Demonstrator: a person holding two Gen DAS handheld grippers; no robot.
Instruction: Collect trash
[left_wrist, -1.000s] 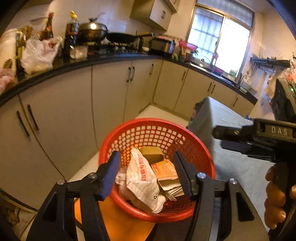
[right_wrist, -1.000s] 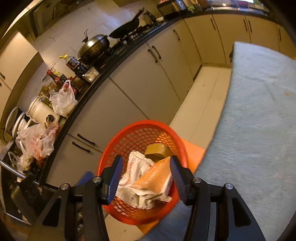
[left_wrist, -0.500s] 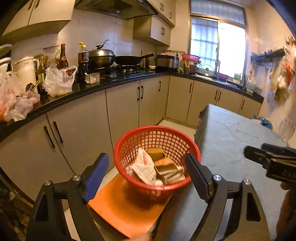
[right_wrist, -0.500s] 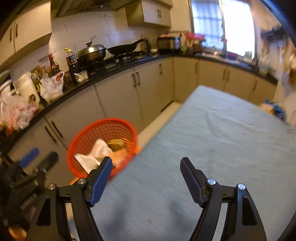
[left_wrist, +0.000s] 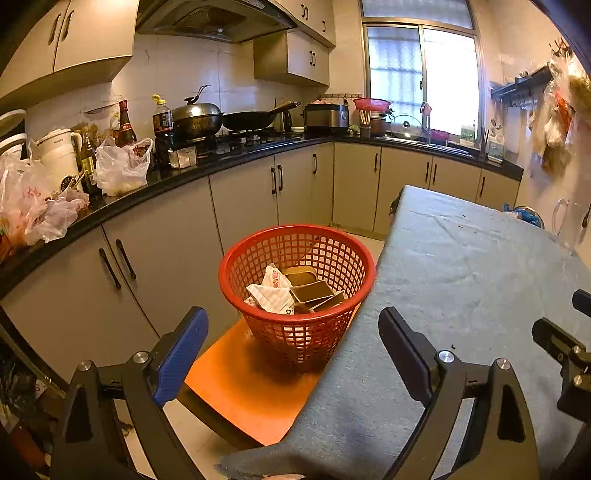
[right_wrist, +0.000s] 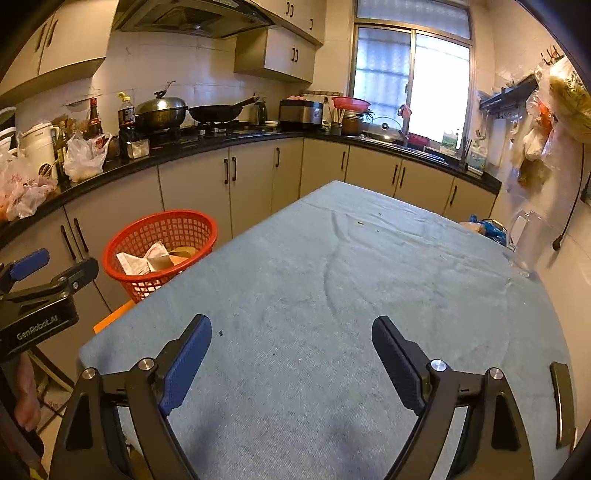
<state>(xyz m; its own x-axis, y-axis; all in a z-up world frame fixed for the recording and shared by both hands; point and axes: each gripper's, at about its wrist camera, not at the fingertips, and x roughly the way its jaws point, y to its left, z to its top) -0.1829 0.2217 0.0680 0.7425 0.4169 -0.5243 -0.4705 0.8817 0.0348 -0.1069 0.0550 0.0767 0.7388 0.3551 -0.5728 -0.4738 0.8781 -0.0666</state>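
A red mesh basket (left_wrist: 295, 230) stands on an orange seat (left_wrist: 251, 387) beside the table. In it lie a crumpled white paper bag (left_wrist: 271, 293) and brown cartons (left_wrist: 314, 291). My left gripper (left_wrist: 291, 317) hovers short of the basket, its jaws opening with nothing between them. My right gripper (right_wrist: 291, 323) hangs over the blue-grey tablecloth (right_wrist: 332, 266), jaws also opening and empty. In the right wrist view the basket (right_wrist: 162, 225) is at the left, with the left gripper (right_wrist: 29, 266) at the frame's edge. The right gripper (left_wrist: 569, 350) shows at the right edge of the left view.
A black counter (left_wrist: 221, 162) over beige cabinets curves round the room, crowded with plastic bags (left_wrist: 120, 170), bottles and a wok. A glass pitcher (right_wrist: 528, 243) stands at the table's right edge, and a blue bundle (right_wrist: 487, 227) lies at its far end.
Both grippers drew back from the basket and their jaws widened. The orange carton that the right gripper held now lies in the basket. The right gripper swung over to the table.
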